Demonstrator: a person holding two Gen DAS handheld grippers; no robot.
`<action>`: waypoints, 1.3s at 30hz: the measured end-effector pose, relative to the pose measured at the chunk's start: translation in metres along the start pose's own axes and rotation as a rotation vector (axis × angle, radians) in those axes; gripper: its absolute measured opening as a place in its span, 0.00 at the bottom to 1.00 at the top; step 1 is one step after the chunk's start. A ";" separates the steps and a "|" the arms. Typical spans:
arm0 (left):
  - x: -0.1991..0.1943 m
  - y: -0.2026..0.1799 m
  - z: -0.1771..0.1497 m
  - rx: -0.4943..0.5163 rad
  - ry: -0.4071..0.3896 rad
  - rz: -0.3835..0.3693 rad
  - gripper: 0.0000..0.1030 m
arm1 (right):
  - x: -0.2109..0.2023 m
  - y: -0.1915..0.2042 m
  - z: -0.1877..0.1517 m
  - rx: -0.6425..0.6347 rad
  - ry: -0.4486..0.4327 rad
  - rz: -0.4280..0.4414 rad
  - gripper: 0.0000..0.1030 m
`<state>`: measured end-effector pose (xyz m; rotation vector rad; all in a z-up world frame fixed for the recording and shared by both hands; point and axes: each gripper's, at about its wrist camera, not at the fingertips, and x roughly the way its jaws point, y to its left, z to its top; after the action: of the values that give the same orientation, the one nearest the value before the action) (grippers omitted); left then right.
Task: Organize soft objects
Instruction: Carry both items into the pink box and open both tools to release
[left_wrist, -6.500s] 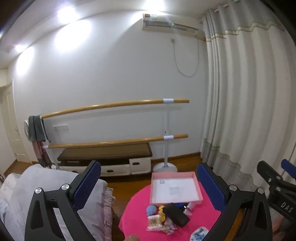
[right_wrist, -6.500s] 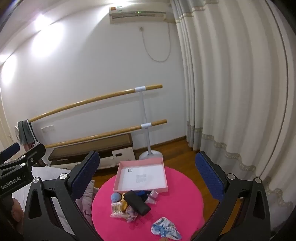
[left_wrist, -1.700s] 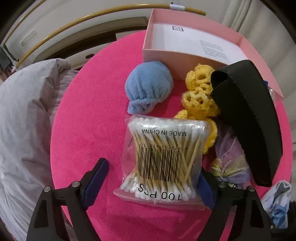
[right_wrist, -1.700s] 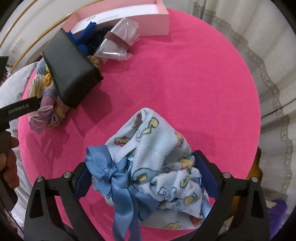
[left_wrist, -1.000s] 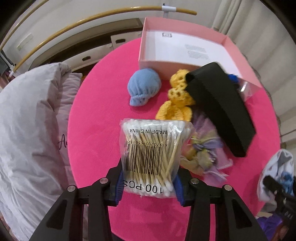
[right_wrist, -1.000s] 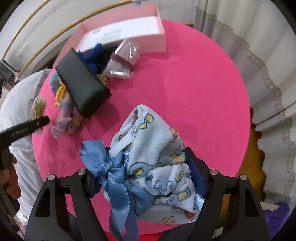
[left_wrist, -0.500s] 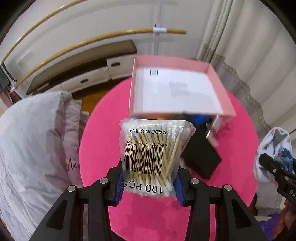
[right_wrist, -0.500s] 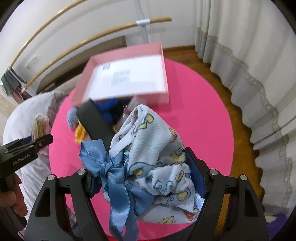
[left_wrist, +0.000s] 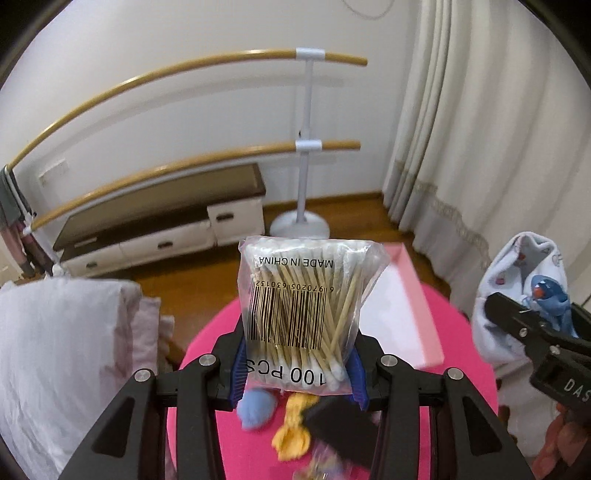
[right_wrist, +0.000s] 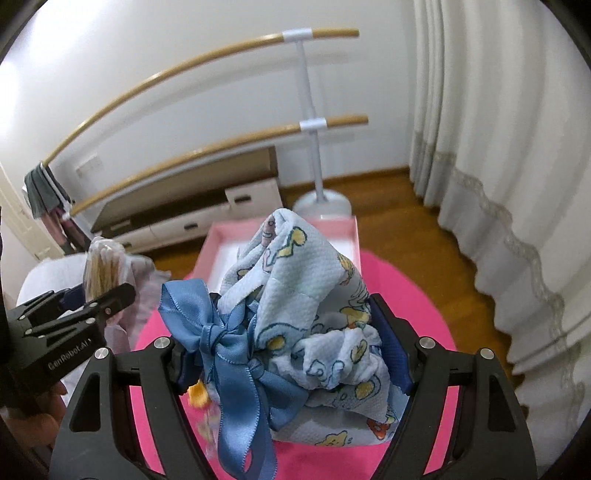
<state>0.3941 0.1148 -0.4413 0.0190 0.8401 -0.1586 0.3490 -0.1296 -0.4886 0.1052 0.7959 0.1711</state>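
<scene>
Cotton swab bag (left_wrist: 308, 314) sits mid-frame in our left view, pinched by the left gripper (left_wrist: 297, 373), reading "MADE IN CHINA" and "100 PCS"; it hides much of the pink box (left_wrist: 413, 295). In the right view, our right gripper (right_wrist: 291, 354) clamps the ribboned cloth pouch (right_wrist: 314, 321) centre-frame, covering the box (right_wrist: 214, 243); lower left reads "GenRobot.AI".

Open shallow pink cardboard box (right_wrist: 354, 236) looks reachable from above, though a blurry black pouch (left_wrist: 343, 428), fuzzy blue ball (left_wrist: 255, 408) and yellow crochet piece (left_wrist: 293, 432) crowd its near side, I think.
</scene>
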 end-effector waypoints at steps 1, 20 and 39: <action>-0.009 -0.009 0.008 -0.002 -0.012 -0.004 0.40 | 0.001 0.001 0.007 0.004 -0.014 0.003 0.73; -0.019 -0.016 0.023 -0.026 -0.075 -0.041 0.40 | 0.007 0.009 0.072 -0.005 -0.098 0.031 0.74; 0.212 0.006 -0.034 -0.066 0.212 -0.074 0.42 | 0.194 -0.048 0.045 0.074 0.208 0.029 0.77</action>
<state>0.5087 0.0956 -0.6221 -0.0584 1.0583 -0.2008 0.5196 -0.1407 -0.6009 0.1712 1.0089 0.1820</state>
